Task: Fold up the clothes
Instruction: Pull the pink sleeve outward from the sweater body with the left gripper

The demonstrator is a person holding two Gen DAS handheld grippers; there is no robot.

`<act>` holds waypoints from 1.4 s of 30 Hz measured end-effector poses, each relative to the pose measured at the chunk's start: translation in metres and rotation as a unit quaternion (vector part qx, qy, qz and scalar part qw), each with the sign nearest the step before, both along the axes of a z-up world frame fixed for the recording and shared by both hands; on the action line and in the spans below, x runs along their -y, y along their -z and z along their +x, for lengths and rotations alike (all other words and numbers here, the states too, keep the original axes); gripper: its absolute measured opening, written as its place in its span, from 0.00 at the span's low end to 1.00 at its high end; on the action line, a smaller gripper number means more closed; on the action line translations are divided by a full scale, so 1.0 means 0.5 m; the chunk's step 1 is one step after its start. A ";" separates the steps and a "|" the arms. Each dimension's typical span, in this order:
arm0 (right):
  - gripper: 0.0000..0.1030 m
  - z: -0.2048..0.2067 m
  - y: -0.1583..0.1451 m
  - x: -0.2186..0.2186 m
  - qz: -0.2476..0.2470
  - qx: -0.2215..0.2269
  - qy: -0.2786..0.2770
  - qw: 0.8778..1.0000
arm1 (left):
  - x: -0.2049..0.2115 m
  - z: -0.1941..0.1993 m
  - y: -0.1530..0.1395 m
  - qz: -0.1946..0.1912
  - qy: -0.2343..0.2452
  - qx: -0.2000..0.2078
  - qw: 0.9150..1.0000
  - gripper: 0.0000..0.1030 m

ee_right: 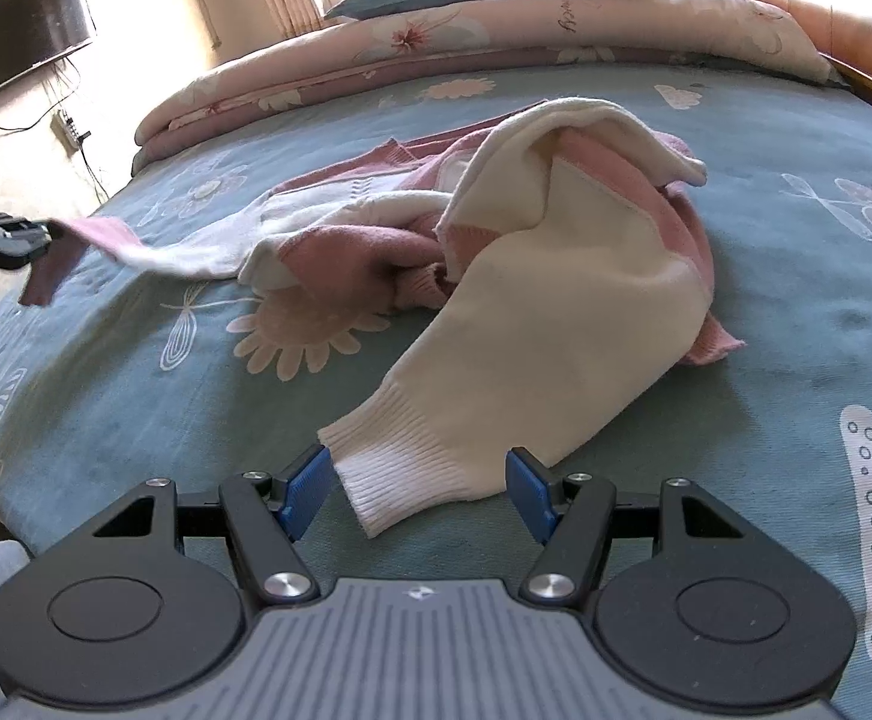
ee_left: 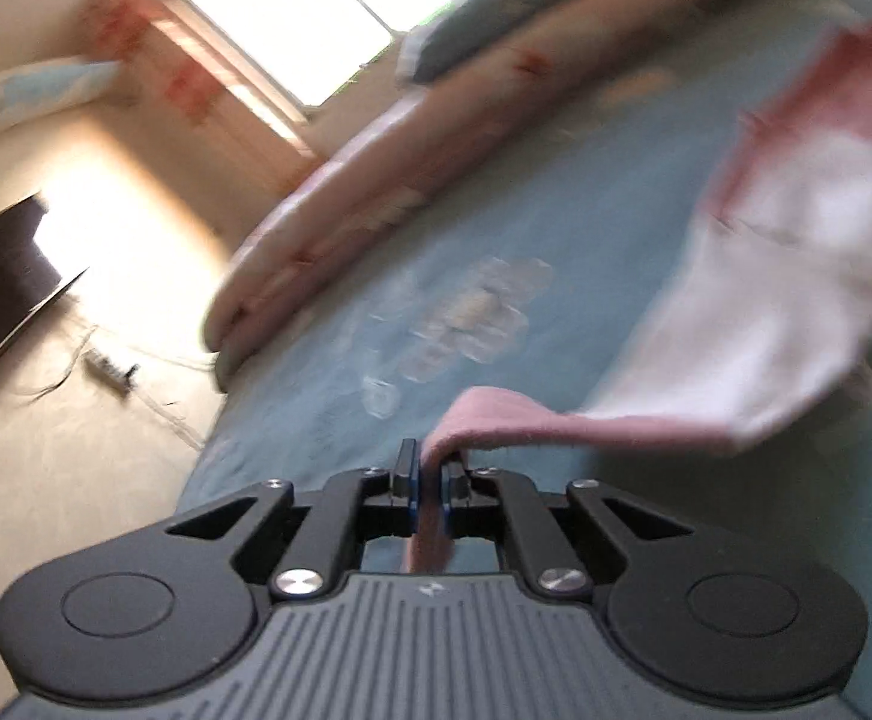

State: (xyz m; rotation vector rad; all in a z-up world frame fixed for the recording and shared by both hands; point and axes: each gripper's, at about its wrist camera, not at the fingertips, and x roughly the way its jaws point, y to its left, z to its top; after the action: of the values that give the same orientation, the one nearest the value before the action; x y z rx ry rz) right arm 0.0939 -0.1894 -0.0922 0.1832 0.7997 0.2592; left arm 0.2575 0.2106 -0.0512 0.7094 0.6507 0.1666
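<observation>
The left wrist view was smeared by motion, so the sweater (ee_left: 796, 276) toward the bed's (ee_left: 556, 228) far right side showed only as pink and white blur, its right part cut by the frame edge, and the print on the bed cover could not be read. In the right wrist view the left claw (ee_right: 45, 237) was cut off at the picture's left edge, its fingertips hidden by the pink cuff. The sweater's middle was bunched, hiding its body and neckline.
</observation>
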 end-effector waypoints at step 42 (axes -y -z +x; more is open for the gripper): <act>0.67 0.018 0.018 -0.043 -0.018 -0.021 -0.015 1.000 | -0.224 -0.051 0.103 -0.432 -0.185 -0.011 0.883 0.35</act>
State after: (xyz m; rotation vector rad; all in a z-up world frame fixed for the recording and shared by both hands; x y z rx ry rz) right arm 0.1029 -0.1679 -0.1014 0.1438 0.8480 0.2702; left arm 0.2319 0.3227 -0.1029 -0.2829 0.7902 0.1964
